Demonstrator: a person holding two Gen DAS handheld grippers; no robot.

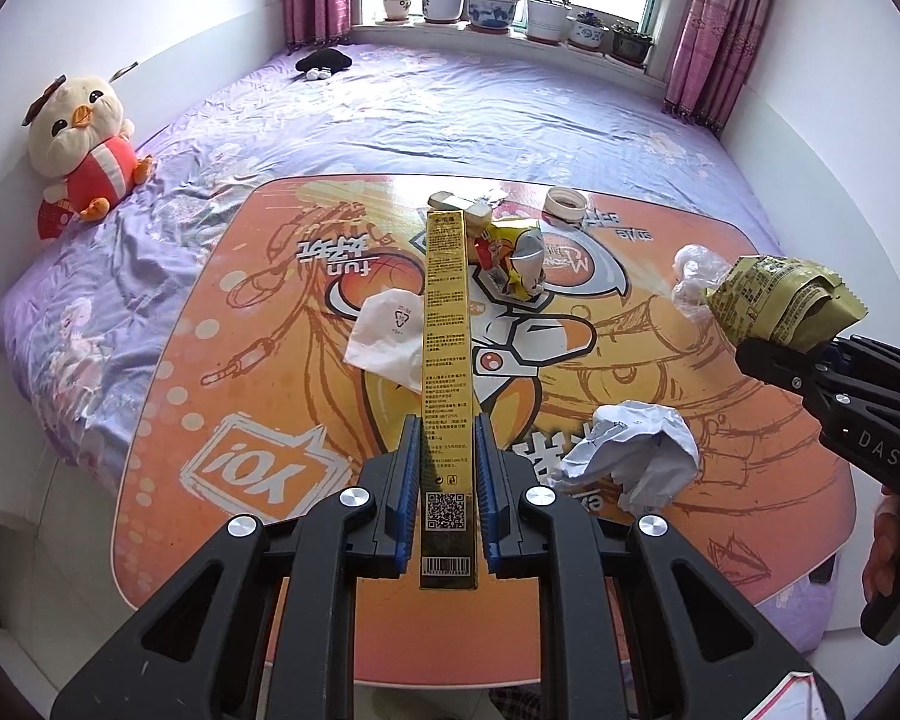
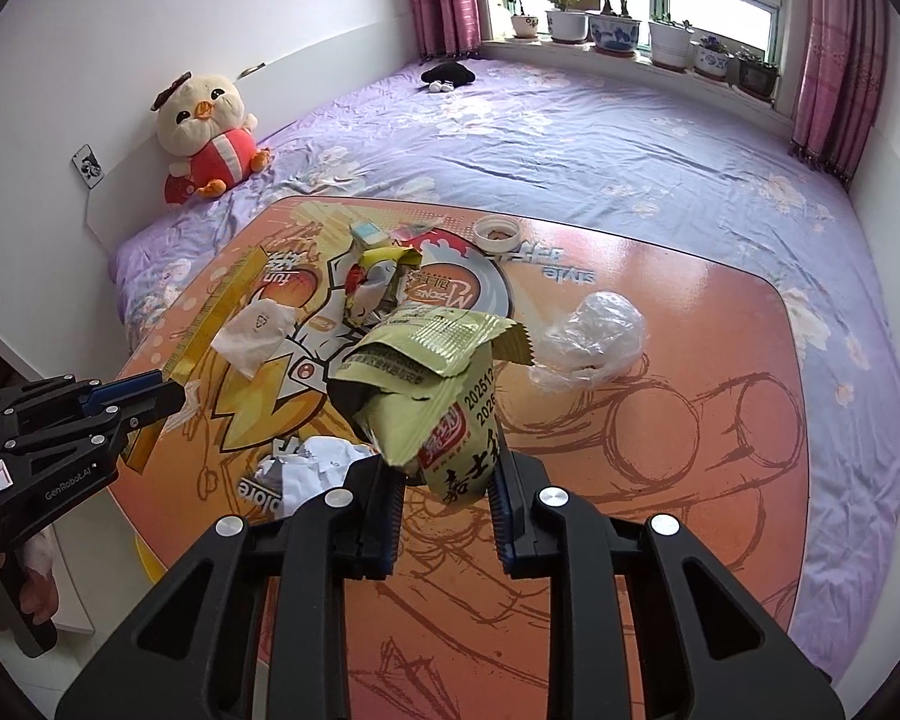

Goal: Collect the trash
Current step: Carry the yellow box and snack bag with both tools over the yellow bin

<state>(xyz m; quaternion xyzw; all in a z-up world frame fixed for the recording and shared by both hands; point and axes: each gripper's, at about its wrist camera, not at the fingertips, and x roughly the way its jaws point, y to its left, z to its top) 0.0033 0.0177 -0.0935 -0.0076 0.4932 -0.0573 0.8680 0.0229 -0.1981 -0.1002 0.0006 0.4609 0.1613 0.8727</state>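
My left gripper (image 1: 447, 429) is shut on the near end of a long gold box (image 1: 447, 312), which sticks out over the orange cartoon table (image 1: 258, 372). In the right wrist view that gripper (image 2: 171, 390) and the gold box (image 2: 222, 312) are at the left. My right gripper (image 2: 447, 471) is shut on a crumpled green snack wrapper (image 2: 438, 384), lifted above the table (image 2: 690, 420). On the table lie a white paper wrapper (image 1: 384, 336), crumpled white paper (image 1: 630, 450), a clear plastic bag (image 2: 588, 336), a yellow-red packet (image 1: 510, 258) and a white lid (image 2: 497, 232).
The low table stands on a bed with a purple sheet (image 1: 450, 114). A plush duck (image 1: 87, 144) leans on the left wall. Potted plants (image 1: 492, 6) line the windowsill. A small black item (image 1: 324, 63) lies at the bed's far end. A hand (image 1: 894, 546) holds the right gripper's handle.
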